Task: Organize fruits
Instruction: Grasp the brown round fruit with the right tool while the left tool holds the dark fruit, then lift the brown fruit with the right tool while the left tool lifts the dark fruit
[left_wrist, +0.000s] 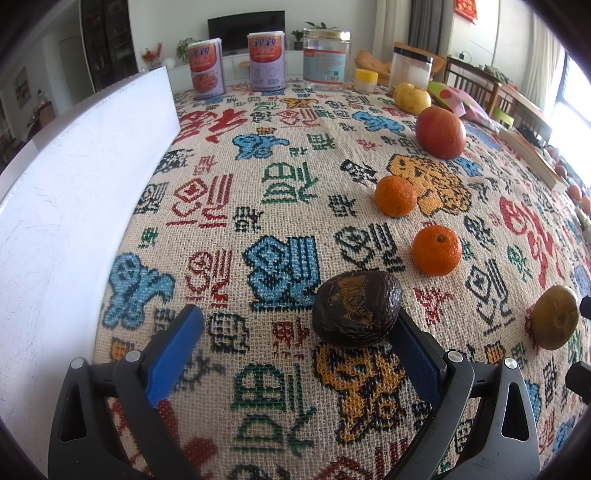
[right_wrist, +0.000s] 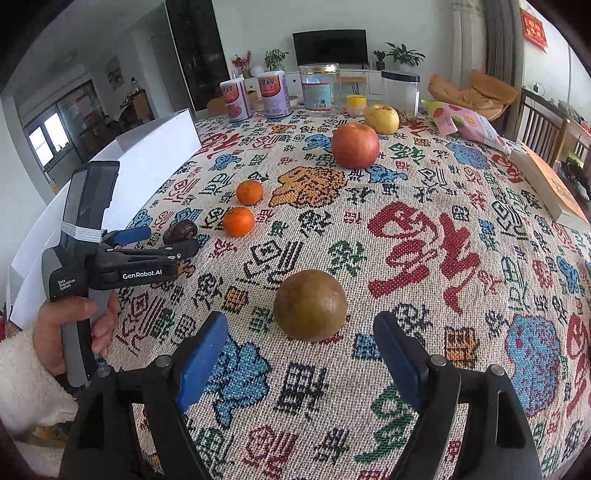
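Both sets of jaws spread wide, nothing gripped. Left gripper (left_wrist: 291, 354) low over the tabletop (left_wrist: 258, 206), with the dark wrinkled fruit (left_wrist: 356, 308) resting on the cloth ahead of the jaws, hard by the right pad and well apart from the left one. Right gripper (right_wrist: 301, 356) facing the brown-green fruit (right_wrist: 310, 304), just ahead of the jaws and roughly centred between them, not yet inside.

Probably the approach to a grasp, each gripper on its own fruit. Beyond, a loose row running away from the jaws: two tangerines (left_wrist: 436, 251) (left_wrist: 395, 195), a red apple (left_wrist: 439, 133), a yellow pear (left_wrist: 412, 96).

To do this step well:
- Shift left jaws sideways to the right, so the dark fruit sits midway between the pads; closing as they stand would likely nudge it aside.
- Advance right jaws straight forward until the widest part of the round fruit lies between the pads, keeping level with the cloth.
- Close slowly on both; the wrinkled fruit looks soft and could dent, the round one could roll out forward.
- Keep pads clear of the woven cloth, to avoid snagging.
- Mind the white board (left_wrist: 74, 184) left of the left jaws when lifting.
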